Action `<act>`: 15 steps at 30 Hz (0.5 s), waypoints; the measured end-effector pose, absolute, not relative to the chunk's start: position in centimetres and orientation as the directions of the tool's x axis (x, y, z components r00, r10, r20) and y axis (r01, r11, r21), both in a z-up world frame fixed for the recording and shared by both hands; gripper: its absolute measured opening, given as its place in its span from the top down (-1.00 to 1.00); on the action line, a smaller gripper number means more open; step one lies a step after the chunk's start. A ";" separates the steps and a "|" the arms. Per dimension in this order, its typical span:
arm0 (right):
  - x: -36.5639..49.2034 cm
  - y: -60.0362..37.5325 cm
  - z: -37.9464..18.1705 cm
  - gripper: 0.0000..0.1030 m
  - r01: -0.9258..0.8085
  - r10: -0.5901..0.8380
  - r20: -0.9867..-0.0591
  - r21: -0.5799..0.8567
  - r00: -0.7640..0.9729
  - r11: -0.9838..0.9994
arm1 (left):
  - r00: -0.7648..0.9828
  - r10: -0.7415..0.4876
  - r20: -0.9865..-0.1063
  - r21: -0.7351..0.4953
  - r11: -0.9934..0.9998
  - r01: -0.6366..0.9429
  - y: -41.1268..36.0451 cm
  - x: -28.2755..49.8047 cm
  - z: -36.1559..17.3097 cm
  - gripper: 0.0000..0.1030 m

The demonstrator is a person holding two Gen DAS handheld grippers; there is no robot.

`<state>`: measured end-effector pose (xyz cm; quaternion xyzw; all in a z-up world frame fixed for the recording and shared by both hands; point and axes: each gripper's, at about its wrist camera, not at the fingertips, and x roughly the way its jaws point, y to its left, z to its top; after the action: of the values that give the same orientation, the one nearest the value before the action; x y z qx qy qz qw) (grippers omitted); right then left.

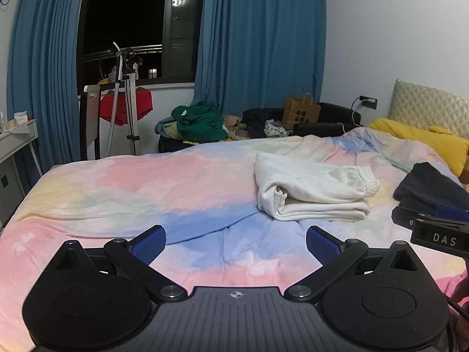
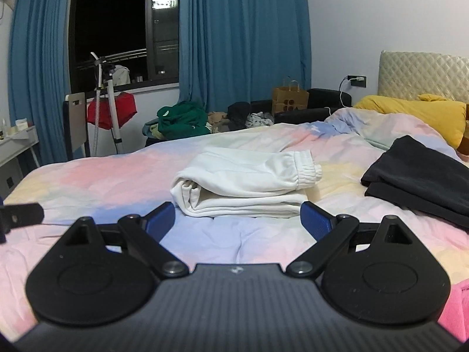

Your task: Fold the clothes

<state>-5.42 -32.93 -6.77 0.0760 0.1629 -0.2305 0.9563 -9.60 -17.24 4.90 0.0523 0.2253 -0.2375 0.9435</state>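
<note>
Nearest to me, the left gripper (image 1: 236, 242) hangs just above the pastel quilt (image 1: 123, 187), its 2 blue-padded fingers (image 1: 148, 243) spread wide with nothing between them. The right gripper (image 2: 237, 220) is beside it, jaws likewise wide apart and empty, pointing at the folded white sweatpants (image 2: 243, 184) that lie at 12 o'clock just past its fingertips, not touching them. From the left gripper the same sweatpants (image 1: 310, 190) sit at about 1 o'clock, a little farther off, folded into a thick bundle with an elastic cuff on the right end.

At 2 o'clock from the right gripper a folded black garment (image 2: 419, 179) rests on the quilt, apart from the white one. Beyond it a yellow pillow (image 2: 416, 114) leans at the quilted headboard (image 2: 422, 73).

Past the bed's far edge, a heap of clothes with a green top (image 2: 181, 120) lies at 11 o'clock, a brown paper bag (image 2: 290, 99) at 1 o'clock. Blue curtains (image 2: 243, 35) frame a dark window (image 2: 108, 26).
</note>
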 end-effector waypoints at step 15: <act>-5.3 -33.1 -7.0 -0.82 0.471 -0.417 -0.379 0.059 0.826 0.880 | 0.792 -0.408 -0.454 0.007 0.887 0.461 -17.3 -9.5 4.4 -0.99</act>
<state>-5.26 -33.05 -6.98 0.0750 0.1804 -0.2330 0.9527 -9.51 -17.35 4.36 0.0590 0.2260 -0.2301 0.9447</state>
